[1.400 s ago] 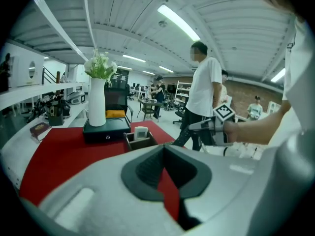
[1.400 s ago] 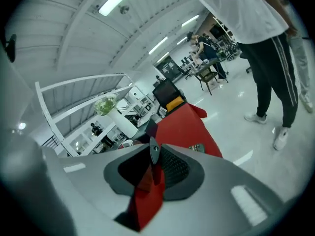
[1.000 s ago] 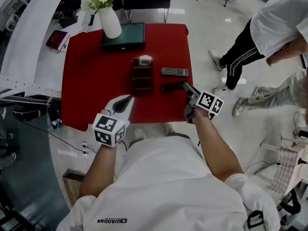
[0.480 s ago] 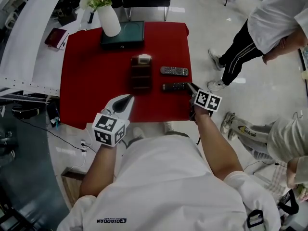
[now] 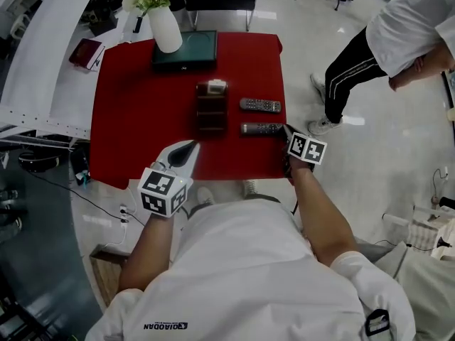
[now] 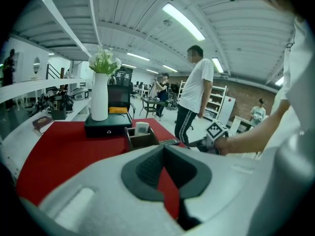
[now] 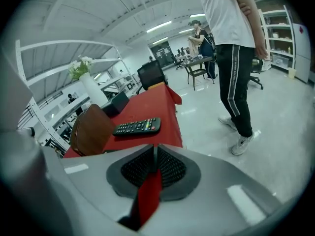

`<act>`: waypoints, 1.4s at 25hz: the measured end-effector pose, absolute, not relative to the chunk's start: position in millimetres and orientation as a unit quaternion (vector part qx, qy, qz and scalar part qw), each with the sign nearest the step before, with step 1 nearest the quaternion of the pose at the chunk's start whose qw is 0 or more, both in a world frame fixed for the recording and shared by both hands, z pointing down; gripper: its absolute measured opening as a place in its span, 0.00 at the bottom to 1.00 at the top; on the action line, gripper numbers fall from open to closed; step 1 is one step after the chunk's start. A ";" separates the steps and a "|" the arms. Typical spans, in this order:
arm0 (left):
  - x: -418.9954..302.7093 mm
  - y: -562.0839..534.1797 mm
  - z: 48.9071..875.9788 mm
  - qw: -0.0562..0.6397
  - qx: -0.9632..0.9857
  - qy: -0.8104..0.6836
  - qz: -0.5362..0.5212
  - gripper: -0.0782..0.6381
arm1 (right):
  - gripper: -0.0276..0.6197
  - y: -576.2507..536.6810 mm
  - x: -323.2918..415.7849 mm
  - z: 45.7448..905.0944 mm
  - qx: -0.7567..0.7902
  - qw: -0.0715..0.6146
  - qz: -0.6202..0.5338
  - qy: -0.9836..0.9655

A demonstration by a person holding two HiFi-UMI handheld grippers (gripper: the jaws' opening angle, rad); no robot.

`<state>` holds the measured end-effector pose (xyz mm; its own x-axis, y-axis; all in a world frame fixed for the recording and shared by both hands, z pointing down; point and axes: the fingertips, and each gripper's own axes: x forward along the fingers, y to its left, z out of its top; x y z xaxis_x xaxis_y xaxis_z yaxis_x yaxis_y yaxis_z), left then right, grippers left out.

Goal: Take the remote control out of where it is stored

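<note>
Table: a table under a red cloth [image 5: 142, 112] was seen from above, with both grippers at its near edge.
Holder: a brown wooden holder [image 5: 212, 114] was set near the table's middle, and a white object [image 5: 216, 86] was lodged upright in its far compartment.
Remote controls: 2 were laid flat on the cloth to the right of the holder, outside it. A grey remote control [image 5: 260, 105] lay farther off and a dark remote control [image 5: 260, 128] nearer, parallel and apart.
Right gripper: the right gripper [image 5: 287, 131] was held at the dark remote control's right end, by the table's right edge; contact could not be judged. Its jaws had just been closing and were brought tip to tip, with nothing caught between them.
Left gripper: the left gripper [image 5: 188, 148] was held over the near edge, well apart from the holder, its jaws drawn together and empty.
Far end: a white vase of flowers [image 5: 165, 30] was placed at the left corner of a black box [image 5: 186, 50].
Bystander: a person [image 5: 398, 34] was seen on the floor to the right of the table.
</note>
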<state>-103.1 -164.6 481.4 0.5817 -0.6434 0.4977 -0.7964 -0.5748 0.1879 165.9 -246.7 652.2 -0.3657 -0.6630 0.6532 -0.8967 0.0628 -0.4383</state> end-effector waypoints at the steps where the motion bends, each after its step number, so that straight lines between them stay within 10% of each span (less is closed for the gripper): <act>1: -103.6 -164.5 481.1 0.200 0.866 -0.416 0.190 0.11 | 0.08 -246.5 166.0 650.8 0.545 0.140 0.414 -0.716; 35: -121.4 -153.2 462.5 0.181 0.872 -0.422 0.169 0.11 | 0.05 -188.7 -7.1 479.9 0.345 0.149 0.206 -0.904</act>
<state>-121.4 -153.2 462.5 0.5860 -0.6750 0.4483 -0.7977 -0.5777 0.1729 -7.1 -188.7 479.9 -0.7175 -0.5620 0.4116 -0.6848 0.6774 -0.2687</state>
